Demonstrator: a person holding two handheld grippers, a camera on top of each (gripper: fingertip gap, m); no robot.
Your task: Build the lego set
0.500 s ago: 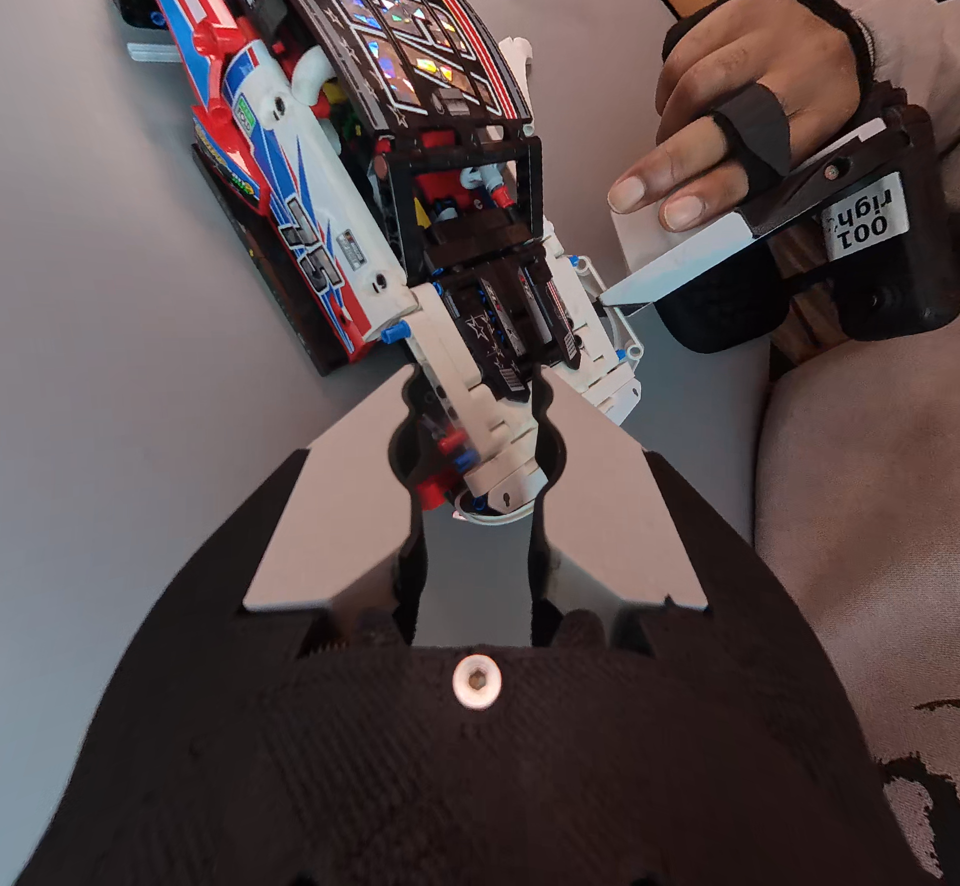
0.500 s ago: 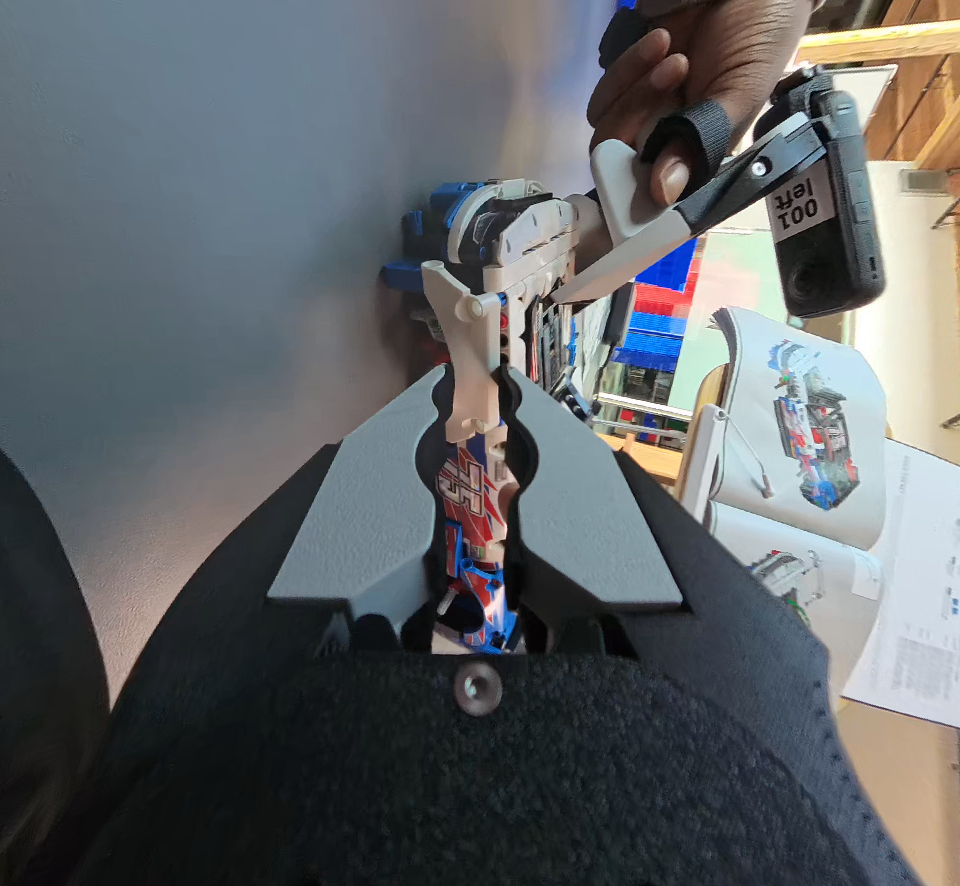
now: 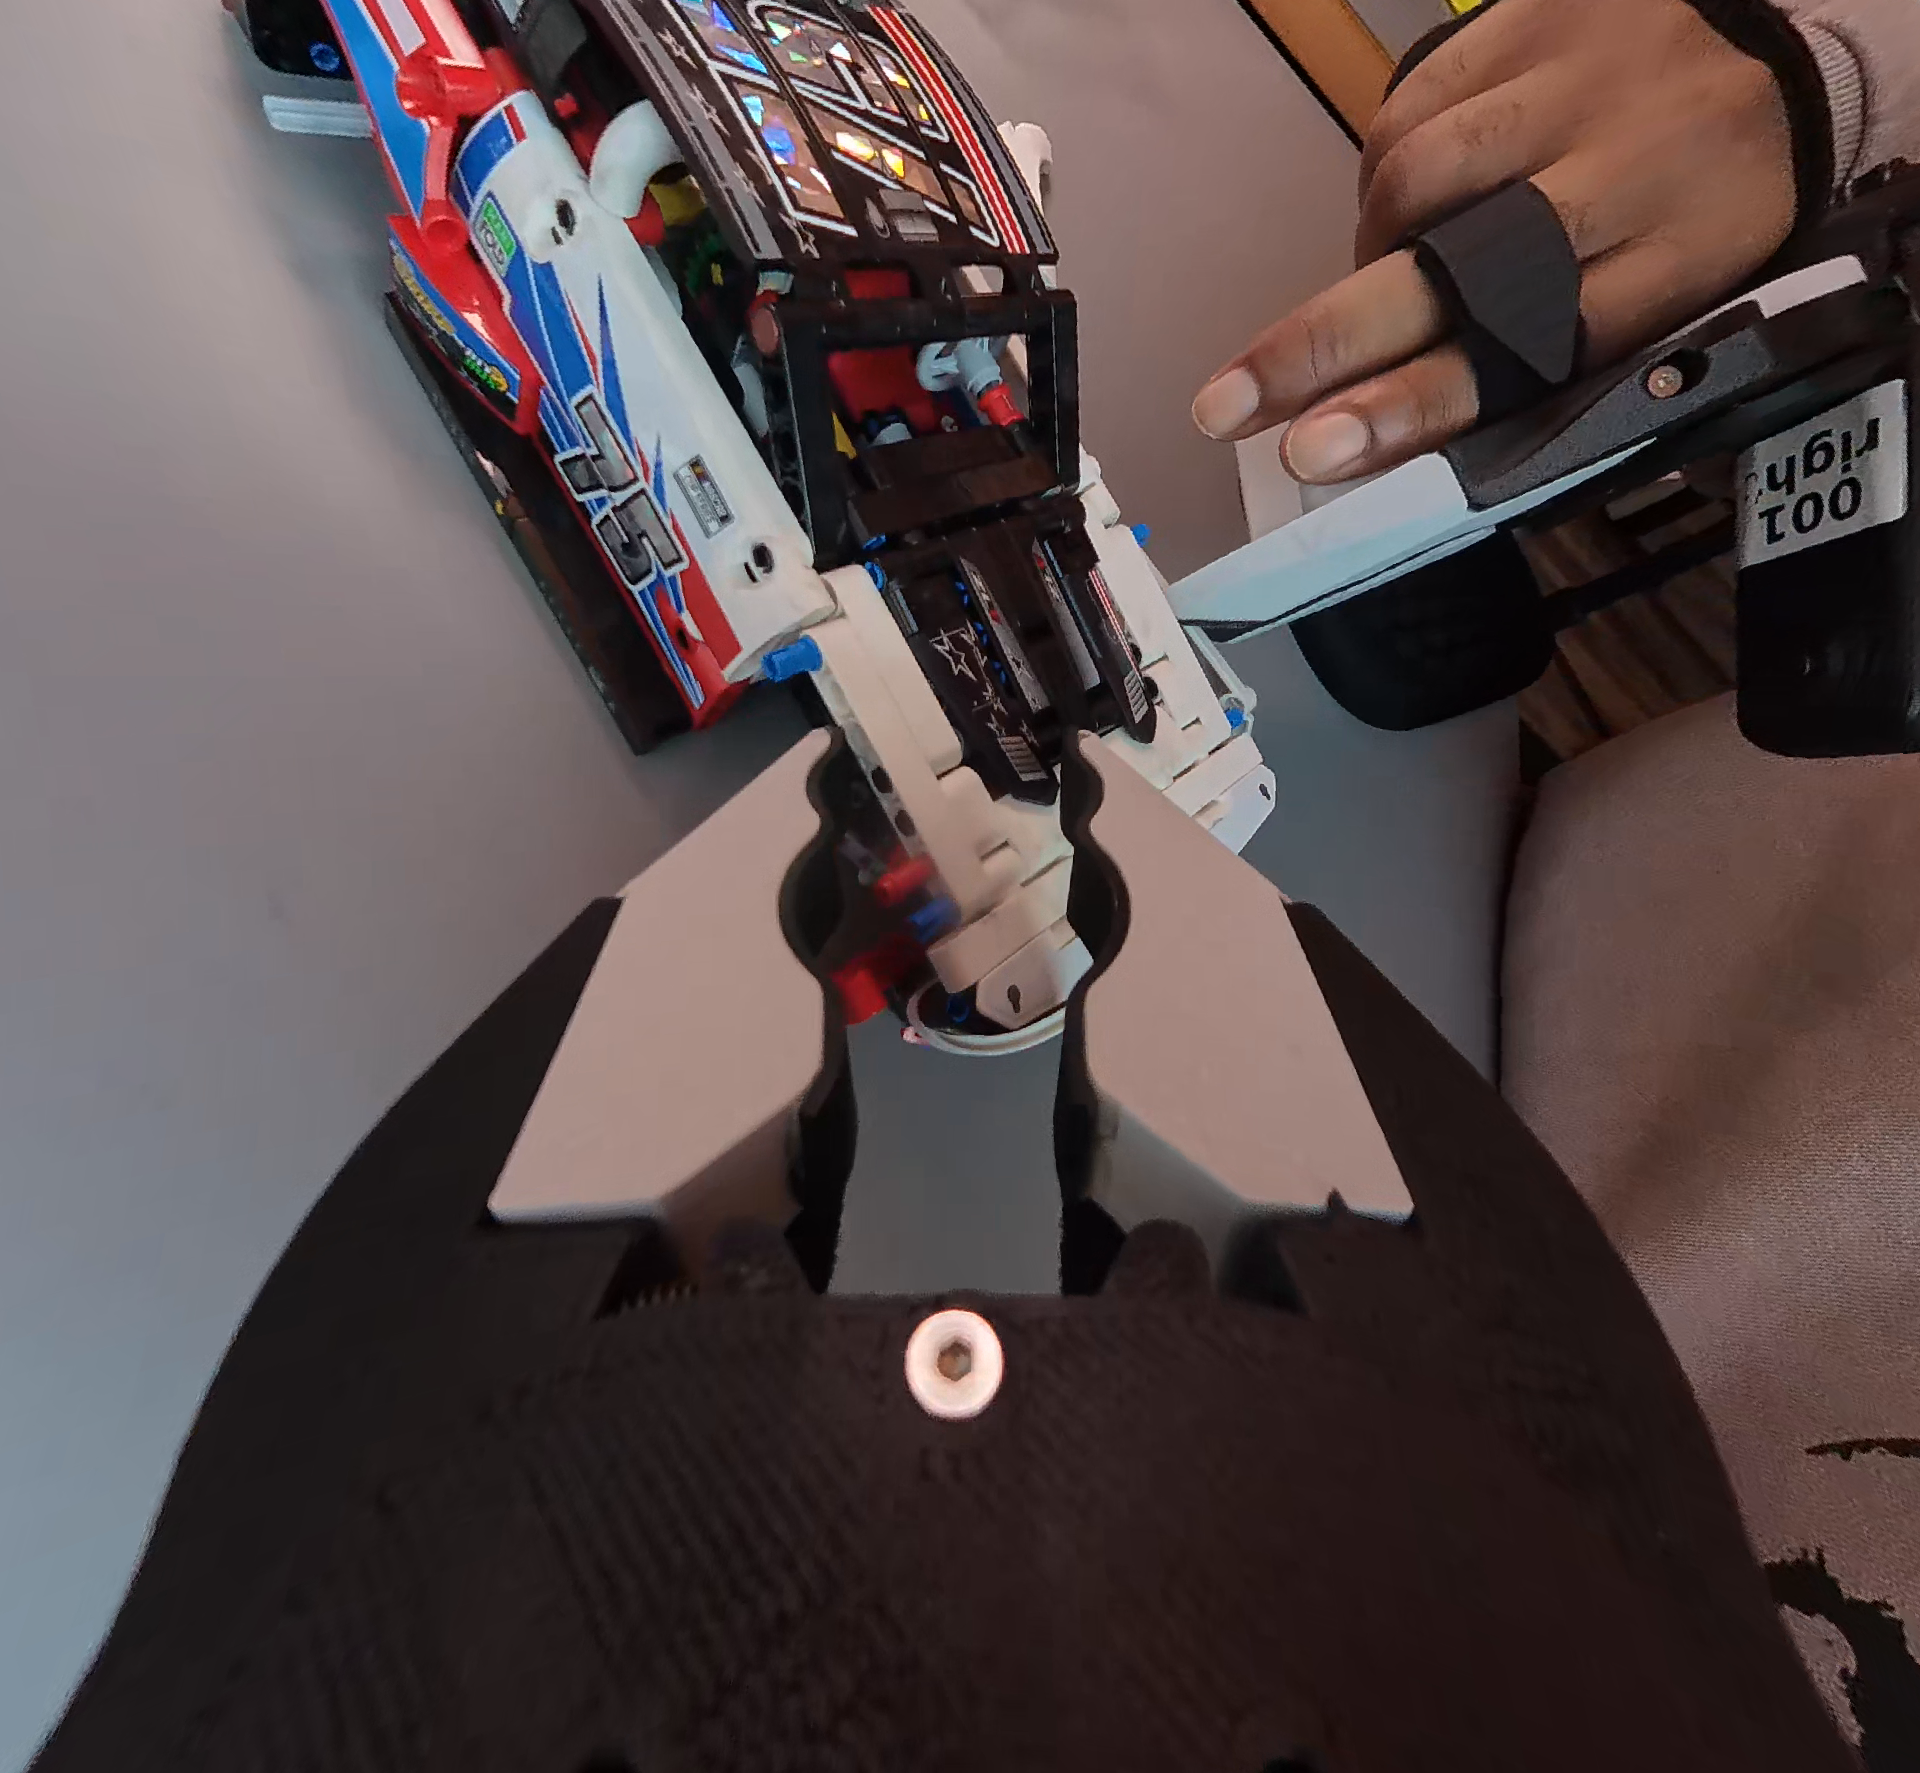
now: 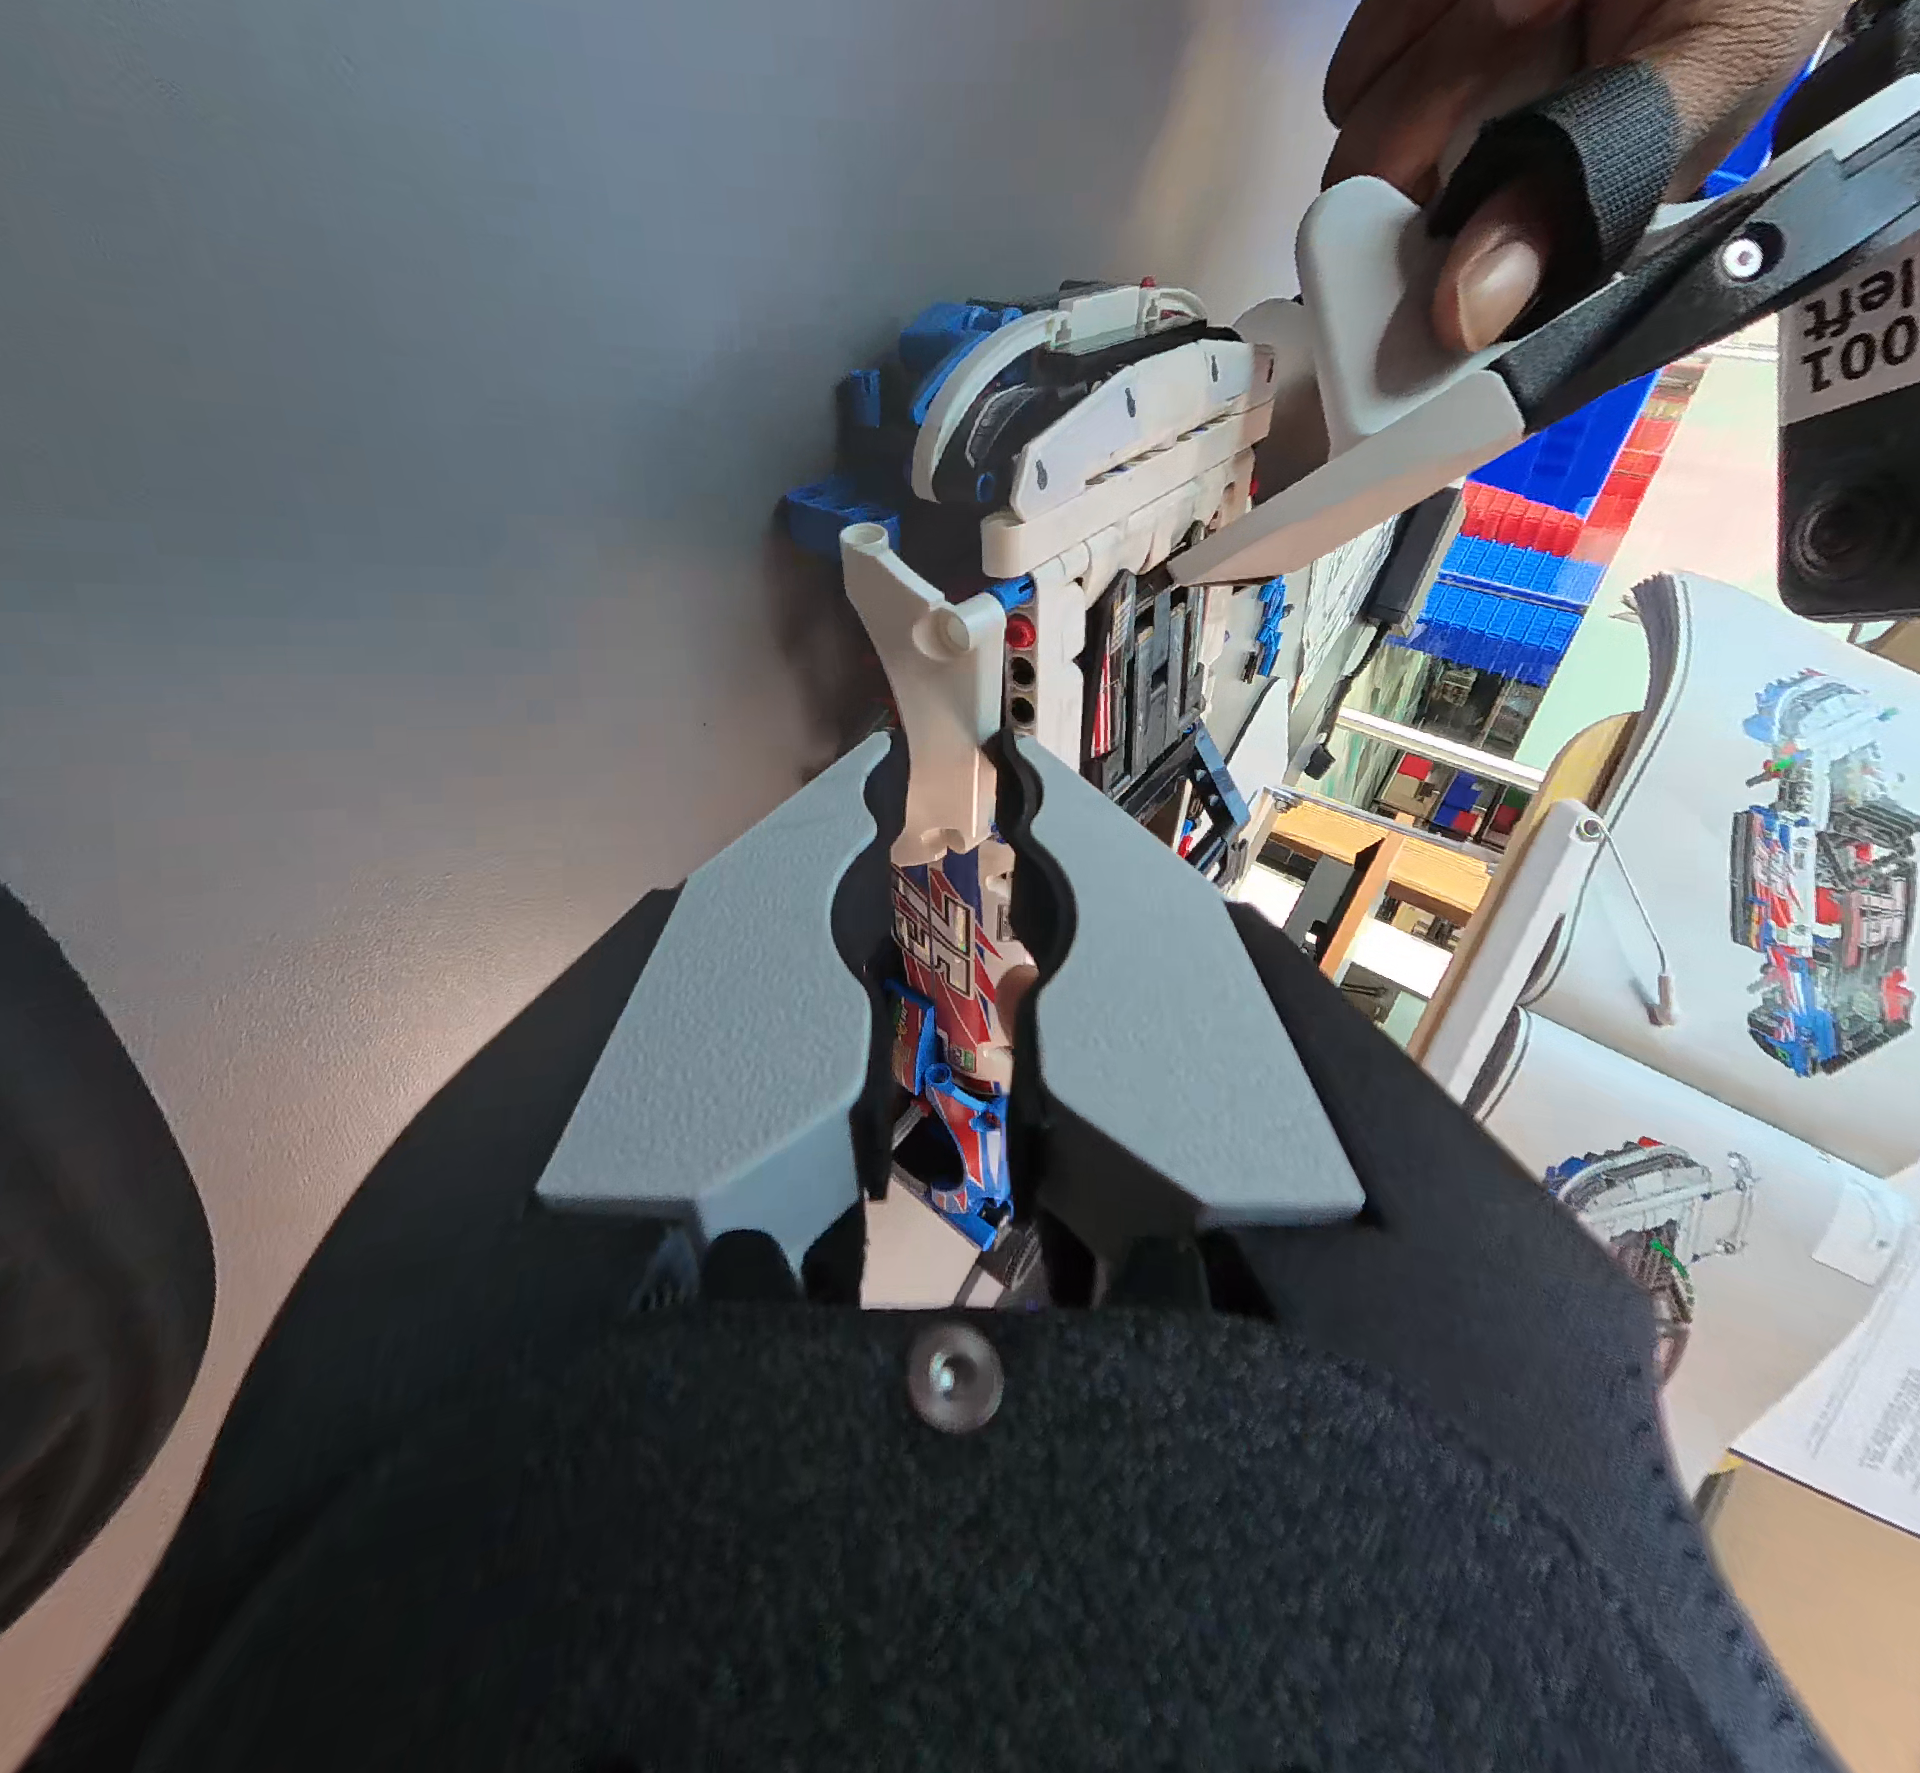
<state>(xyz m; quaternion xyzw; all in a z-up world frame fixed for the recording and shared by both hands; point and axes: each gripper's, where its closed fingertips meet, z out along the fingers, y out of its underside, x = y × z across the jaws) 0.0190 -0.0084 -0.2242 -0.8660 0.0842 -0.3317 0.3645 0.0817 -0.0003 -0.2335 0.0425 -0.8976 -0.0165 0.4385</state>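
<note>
Both the left gripper [image 3: 951, 876] and right gripper [image 4: 948, 876] are clenching the rigid, snap-apart red-white-blue plastic brick race car [image 3: 665, 414], which is probably best held by its solid beams.

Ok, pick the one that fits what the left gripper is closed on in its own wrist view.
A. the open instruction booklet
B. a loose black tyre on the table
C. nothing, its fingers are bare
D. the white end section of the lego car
D: in the left wrist view the left gripper has its two grey fingers on either side of the white end section of the lego car, pressed against it.
</note>
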